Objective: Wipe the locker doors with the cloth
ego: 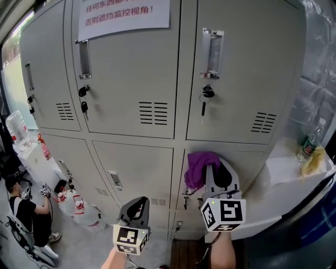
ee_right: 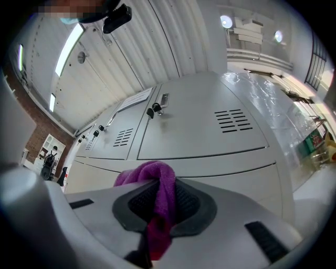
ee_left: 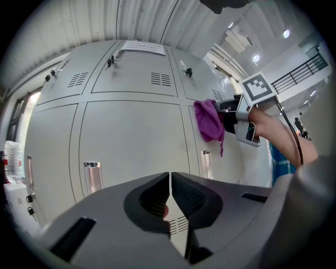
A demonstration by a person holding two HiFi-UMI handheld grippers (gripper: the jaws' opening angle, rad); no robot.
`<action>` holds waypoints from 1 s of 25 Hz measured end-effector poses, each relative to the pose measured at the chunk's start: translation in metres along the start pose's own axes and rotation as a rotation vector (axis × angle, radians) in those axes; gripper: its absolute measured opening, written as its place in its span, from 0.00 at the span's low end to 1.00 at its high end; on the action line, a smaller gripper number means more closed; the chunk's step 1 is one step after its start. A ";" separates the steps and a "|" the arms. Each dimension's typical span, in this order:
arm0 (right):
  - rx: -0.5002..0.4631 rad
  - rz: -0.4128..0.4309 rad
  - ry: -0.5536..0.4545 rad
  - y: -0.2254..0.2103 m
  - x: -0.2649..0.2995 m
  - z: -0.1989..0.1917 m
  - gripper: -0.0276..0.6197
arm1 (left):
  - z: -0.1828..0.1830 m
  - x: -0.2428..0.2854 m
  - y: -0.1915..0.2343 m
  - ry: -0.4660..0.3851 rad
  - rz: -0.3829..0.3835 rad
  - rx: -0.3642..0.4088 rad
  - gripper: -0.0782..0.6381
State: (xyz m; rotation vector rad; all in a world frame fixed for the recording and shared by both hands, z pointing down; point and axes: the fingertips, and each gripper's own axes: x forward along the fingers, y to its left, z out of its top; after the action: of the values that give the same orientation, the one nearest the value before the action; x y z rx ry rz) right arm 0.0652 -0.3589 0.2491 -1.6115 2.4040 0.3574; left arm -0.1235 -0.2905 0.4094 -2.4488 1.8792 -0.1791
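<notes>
Two tools: our right tool (ego: 218, 172) pinches the purple cloth (ego: 198, 167), with the lower right locker door (ego: 252, 168) straight ahead and nearer it than our left tool (ego: 137, 208), pressed together on nothing.

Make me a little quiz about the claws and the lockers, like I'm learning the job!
1. True or false: the left claw is shut with nothing in it.
2. Which claw grips the fuzzy purple cloth? A) left claw B) right claw
3. Fill in: the white paper notice is stuck on an ___ grey metal locker door.
Key: 1 true; 2 B; 3 upper.
</notes>
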 end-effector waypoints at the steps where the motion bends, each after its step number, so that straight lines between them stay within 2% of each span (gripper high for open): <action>1: -0.007 -0.014 0.004 -0.006 -0.002 0.000 0.12 | 0.000 0.001 -0.002 -0.001 -0.006 0.000 0.16; 17: -0.063 -0.252 0.059 -0.116 -0.040 -0.004 0.13 | 0.001 0.015 -0.038 -0.002 -0.100 0.006 0.16; 25: -0.055 -0.349 0.065 -0.163 -0.057 -0.002 0.13 | 0.002 0.018 -0.044 0.002 -0.114 0.014 0.16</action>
State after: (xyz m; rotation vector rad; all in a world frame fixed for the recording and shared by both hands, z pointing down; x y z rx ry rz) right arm 0.2370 -0.3699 0.2565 -2.0495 2.1142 0.3115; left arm -0.0768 -0.2961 0.4133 -2.5489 1.7334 -0.1982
